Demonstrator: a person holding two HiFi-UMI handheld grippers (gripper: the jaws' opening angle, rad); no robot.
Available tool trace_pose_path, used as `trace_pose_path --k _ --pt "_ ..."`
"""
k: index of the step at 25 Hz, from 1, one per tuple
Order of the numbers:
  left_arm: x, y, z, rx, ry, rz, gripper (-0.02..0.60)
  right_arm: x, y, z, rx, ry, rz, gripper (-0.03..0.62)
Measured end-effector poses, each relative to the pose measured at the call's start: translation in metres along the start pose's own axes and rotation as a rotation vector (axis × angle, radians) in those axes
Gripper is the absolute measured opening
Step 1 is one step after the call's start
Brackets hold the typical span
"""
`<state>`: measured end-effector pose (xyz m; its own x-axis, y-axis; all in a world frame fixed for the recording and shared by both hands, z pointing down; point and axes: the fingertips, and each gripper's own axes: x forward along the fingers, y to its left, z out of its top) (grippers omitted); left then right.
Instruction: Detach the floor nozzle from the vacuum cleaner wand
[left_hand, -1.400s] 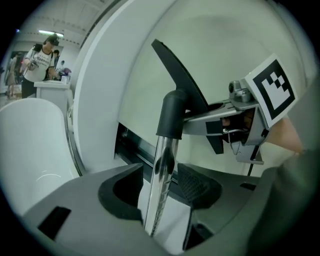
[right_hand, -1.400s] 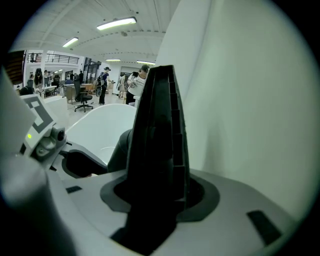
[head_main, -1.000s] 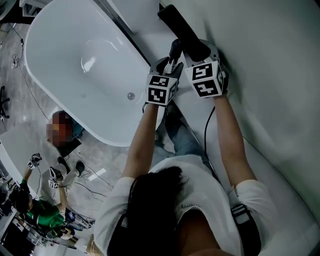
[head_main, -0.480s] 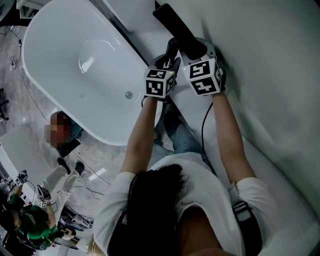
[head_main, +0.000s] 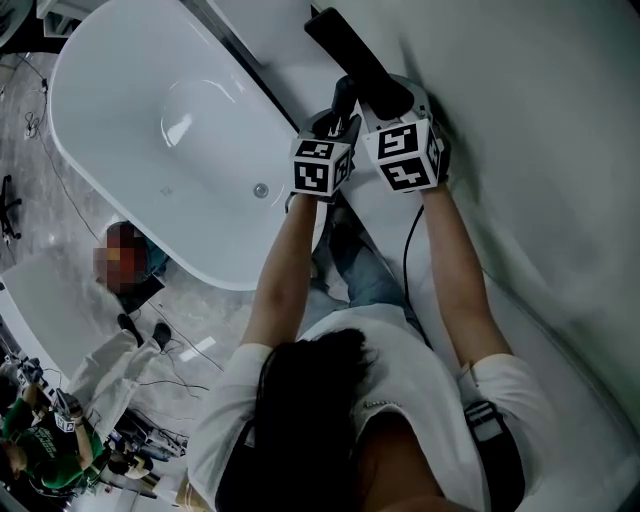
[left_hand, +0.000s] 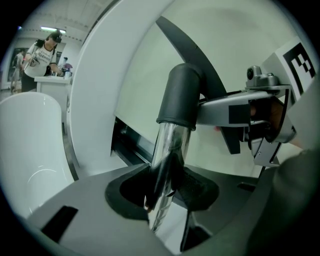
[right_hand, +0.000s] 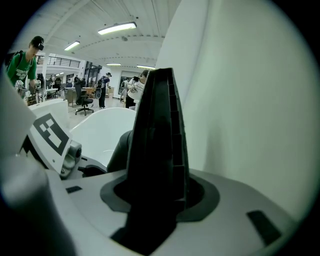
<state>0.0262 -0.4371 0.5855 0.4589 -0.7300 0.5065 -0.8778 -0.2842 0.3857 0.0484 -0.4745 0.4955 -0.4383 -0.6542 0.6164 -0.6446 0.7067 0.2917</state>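
The black floor nozzle (head_main: 345, 45) lies up against a white panel at the top of the head view. My right gripper (head_main: 388, 100) is shut on the nozzle (right_hand: 157, 130), which fills the gap between its pads. The chrome wand (left_hand: 170, 150) ends in a dark collar (left_hand: 182, 95) joined to the nozzle. My left gripper (left_hand: 167, 195) has the wand between its jaws, which are closing; a clear press of the pads does not show. It sits just left of the right one in the head view, left gripper (head_main: 340, 118).
A white oval bathtub (head_main: 150, 140) fills the upper left, close beside the left gripper. A white sloping panel (head_main: 540, 150) runs along the right. A black cable (head_main: 410, 260) hangs by the right forearm. Other people stand at the lower left (head_main: 45, 440).
Both grippers edged slightly up the picture and then held still. The person in green at the lower left moved toward the corner.
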Motion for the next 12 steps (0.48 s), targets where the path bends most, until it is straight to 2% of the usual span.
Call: trace_pose_path --k 5,12 --pt "0.0 0.001 -0.002 -0.033 -0.001 -0.003 0.16 0.001 0.001 -0.001 -0.014 0.002 0.008 0.204" --pt "-0.002 -0.005 0.002 -0.01 -0.015 -0.004 0.16 -0.007 -0.004 0.004 -0.041 -0.002 -0.041 0.204"
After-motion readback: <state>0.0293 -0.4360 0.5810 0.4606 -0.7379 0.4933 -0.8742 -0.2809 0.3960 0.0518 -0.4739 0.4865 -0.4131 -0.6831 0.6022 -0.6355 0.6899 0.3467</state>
